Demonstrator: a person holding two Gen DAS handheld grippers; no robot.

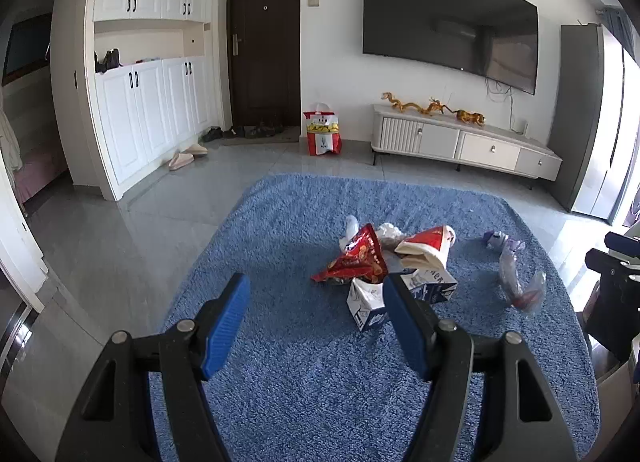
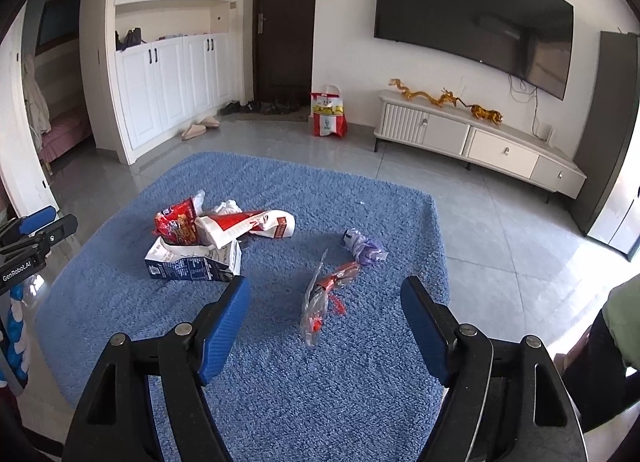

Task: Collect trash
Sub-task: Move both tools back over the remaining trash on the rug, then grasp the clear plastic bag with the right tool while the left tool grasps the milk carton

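Evidently nothing was collected yet: the left gripper (image 1: 316, 294) and right gripper (image 2: 326, 300) both hovered with fingers apart and empty, while the milk carton (image 2: 192, 262), red snack bag (image 1: 356, 260) and clear wrapper (image 2: 316, 310) lay on the blue rug (image 2: 280, 382).

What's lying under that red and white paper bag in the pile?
The red and white paper bag rests on an opened blue milk carton, beside a red snack packet. Whatever else lies beneath is covered.
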